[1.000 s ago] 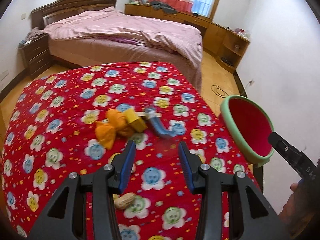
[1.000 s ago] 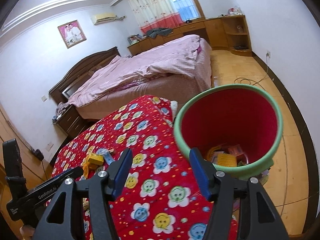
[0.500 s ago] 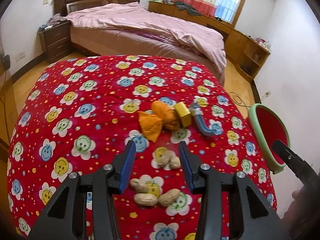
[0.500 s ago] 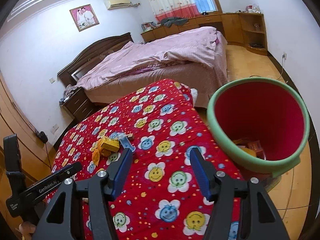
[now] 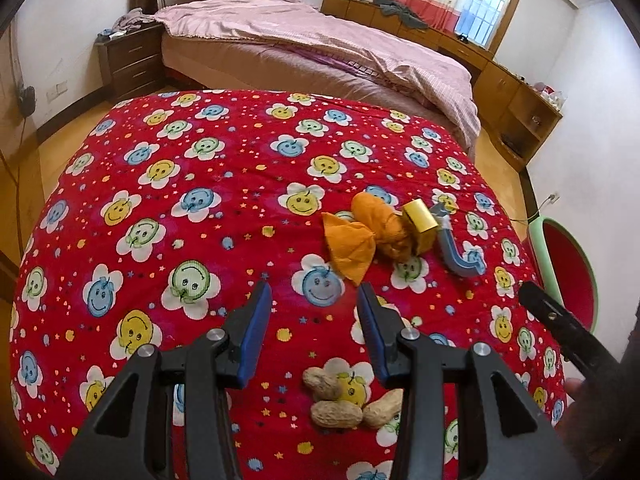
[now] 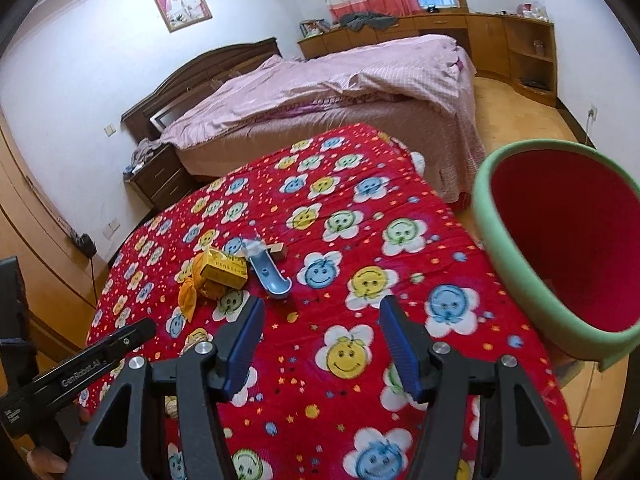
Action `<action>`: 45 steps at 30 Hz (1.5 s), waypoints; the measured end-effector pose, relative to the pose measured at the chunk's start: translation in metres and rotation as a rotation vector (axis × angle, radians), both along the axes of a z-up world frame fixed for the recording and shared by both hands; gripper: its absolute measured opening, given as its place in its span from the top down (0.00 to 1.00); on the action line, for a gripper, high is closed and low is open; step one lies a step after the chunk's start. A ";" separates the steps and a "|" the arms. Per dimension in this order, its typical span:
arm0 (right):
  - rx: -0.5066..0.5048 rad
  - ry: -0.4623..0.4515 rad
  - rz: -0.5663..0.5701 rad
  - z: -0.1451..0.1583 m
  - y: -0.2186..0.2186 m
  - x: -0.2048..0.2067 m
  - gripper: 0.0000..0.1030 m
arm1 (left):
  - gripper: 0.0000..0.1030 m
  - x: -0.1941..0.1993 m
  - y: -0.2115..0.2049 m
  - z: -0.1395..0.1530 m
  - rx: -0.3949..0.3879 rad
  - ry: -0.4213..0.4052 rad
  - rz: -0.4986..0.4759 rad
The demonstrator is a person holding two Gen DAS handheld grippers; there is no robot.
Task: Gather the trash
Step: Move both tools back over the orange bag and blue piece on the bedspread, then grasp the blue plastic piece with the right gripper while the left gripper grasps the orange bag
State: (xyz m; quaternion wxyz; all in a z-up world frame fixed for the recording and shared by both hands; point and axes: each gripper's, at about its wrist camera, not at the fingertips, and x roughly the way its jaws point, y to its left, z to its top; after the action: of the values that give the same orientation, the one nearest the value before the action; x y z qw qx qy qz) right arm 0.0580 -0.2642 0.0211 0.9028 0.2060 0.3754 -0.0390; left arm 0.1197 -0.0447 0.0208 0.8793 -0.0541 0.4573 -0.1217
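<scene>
Pulled back: my left gripper (image 5: 314, 312) now over peanut shells (image 5: 350, 400), fingers apart, empty. Right gripper (image 6: 320, 326) likewise. Wrappers (image 5: 376, 232) at 1 o'clock; bin (image 6: 560, 240) right, contents probably hidden. Shells next.

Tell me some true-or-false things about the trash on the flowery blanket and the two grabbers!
1. The left gripper is holding a peanut. False: it is open and empty; the peanuts lie on the red blanket.
2. The yellow box leans on the orange wrapper. True.
3. The right gripper is open. True.
4. The bin is blue inside. False: red inside, green rim.
</scene>
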 end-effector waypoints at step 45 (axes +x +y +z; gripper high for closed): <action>0.078 -0.001 -0.034 -0.025 -0.020 0.009 0.80 | 0.39 0.056 -0.063 -0.019 0.083 -0.043 -0.201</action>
State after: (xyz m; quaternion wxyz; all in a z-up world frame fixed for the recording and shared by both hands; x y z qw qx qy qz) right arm 0.0673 -0.2845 -0.0039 0.8936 0.2473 0.3725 -0.0395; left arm 0.1761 -0.1082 0.0018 0.8738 0.0313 0.4459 -0.1914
